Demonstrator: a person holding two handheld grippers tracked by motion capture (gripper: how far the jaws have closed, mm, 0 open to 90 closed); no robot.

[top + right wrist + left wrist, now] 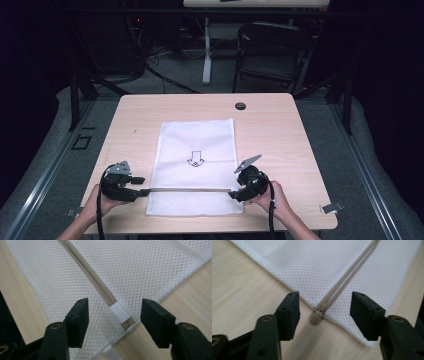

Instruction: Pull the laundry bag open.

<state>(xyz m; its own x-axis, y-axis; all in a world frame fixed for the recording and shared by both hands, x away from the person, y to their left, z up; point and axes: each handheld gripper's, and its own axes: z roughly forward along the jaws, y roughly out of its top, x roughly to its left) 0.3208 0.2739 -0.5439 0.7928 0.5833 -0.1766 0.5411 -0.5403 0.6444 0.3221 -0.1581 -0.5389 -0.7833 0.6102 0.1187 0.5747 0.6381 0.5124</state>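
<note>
Mesh fabric makes up the white laundry bag point(196, 167) lying flat near the middle of the wooden table point(280, 125), its long sides running near to far and a small arrow print point(195, 159) on its upper face. A beige zipper point(190, 189) crosses the bag from left to right close to the near edge. The left gripper point(141, 192) sits at the zipper's left end with its jaws apart, the beige zipper pull point(315, 317) lying on the table between them, untouched by either pad. The right gripper point(233, 194) sits at the zipper's right end, also with jaws spread and nothing pinched; between them lies the zipper's end under a small white tab point(120, 312). The bag looks light, thin and limp, so it would likely slide or bunch on the smooth wood if pulled from one side only. The pull is small, ribbed and stiff, the natural place to pinch, while the reinforced tab end on the right offers firmer purchase than open mesh for holding the bag taut.
</note>
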